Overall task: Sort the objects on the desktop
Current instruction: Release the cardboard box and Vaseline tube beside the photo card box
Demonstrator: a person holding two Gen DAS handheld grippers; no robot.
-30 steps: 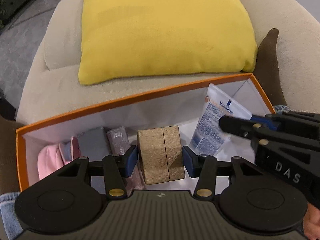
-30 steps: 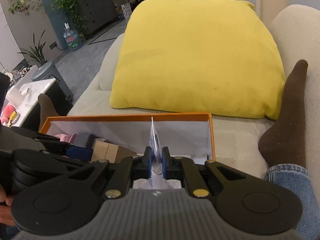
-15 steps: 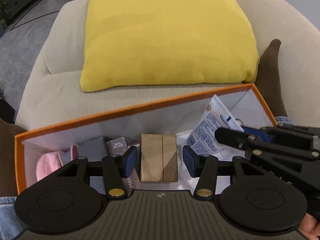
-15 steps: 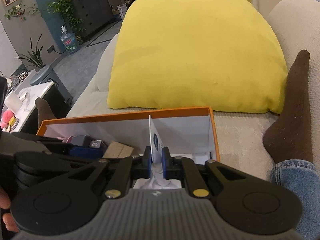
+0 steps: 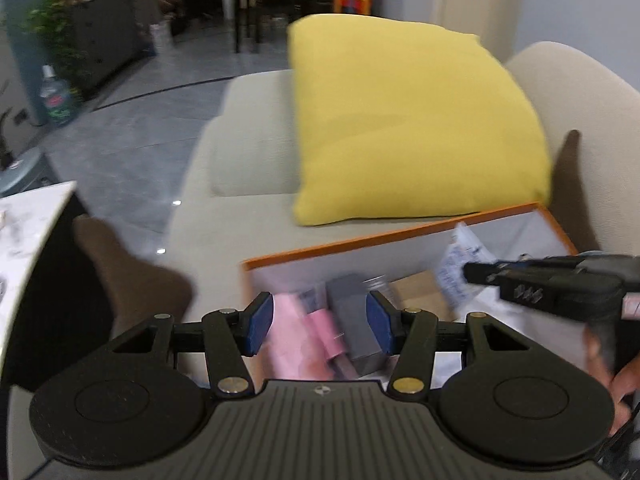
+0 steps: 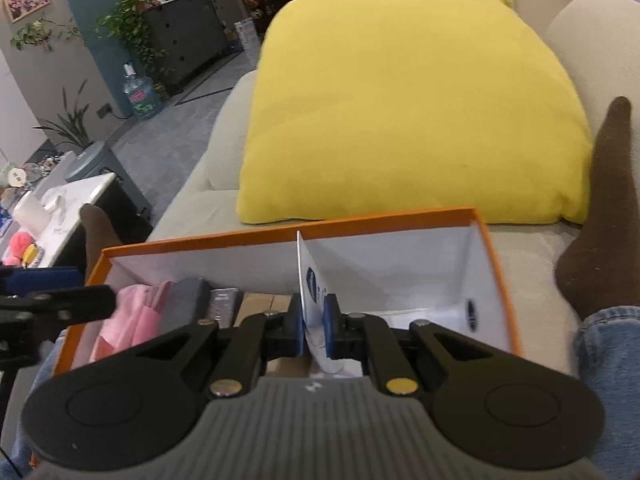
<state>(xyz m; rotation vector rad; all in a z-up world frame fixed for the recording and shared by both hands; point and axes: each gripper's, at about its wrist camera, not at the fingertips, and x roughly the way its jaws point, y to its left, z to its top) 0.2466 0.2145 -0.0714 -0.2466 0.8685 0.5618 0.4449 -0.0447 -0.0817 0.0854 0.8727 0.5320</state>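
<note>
swinging left and up, the left gripper point(image 5: 318, 322) has left the tan cardboard block behind, its jaws spread with nothing clamped, now over the pink pouch point(image 5: 288, 336) and grey case point(image 5: 354, 328). several items already sit in the orange-rimmed white box point(image 6: 280, 234). right gripper point(image 6: 313, 326), tilted down, is clamped on the white lotion tube point(image 6: 310, 280), held upright over the box, not yet released.

hand-held gripper point(image 6: 312, 328): black, blue pads | jeans point(image 6: 608, 344) | brown socks point(image 6: 600, 216)
</note>
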